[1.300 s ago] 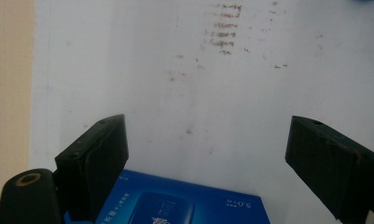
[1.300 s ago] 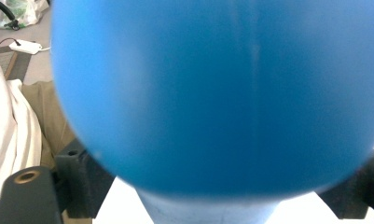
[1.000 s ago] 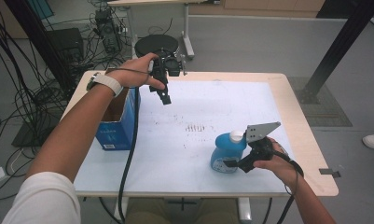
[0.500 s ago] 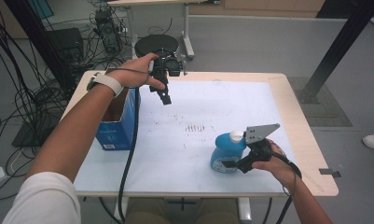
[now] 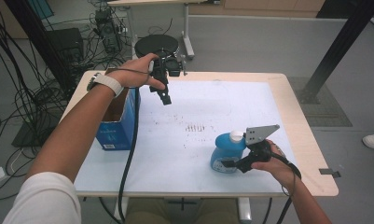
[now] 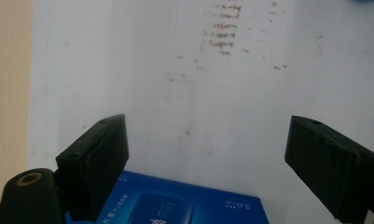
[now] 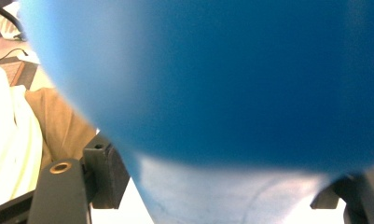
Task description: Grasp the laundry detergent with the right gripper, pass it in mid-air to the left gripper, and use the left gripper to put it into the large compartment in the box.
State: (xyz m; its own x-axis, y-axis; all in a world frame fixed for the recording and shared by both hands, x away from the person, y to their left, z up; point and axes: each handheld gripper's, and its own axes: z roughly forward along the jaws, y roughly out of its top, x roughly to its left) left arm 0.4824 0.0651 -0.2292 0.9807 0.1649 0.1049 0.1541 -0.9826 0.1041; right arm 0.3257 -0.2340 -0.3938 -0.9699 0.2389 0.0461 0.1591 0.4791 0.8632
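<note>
fingers of the right gripper (image 5: 229,163) clasp one blue bottle (image 5: 224,151); left gripper (image 5: 164,98) gapes above one blue box (image 5: 114,126).

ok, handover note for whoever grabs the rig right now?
Left gripper: open, empty, held above the table's far left beside the open blue box.
Right gripper: jaws around the blue bottle, which stands upright near the table's front right; a firm clamp can't be confirmed.
Done: bottle reached.
Left: probably lift the bottle and carry it to the box; the white mat between them has only faint marks.
</note>
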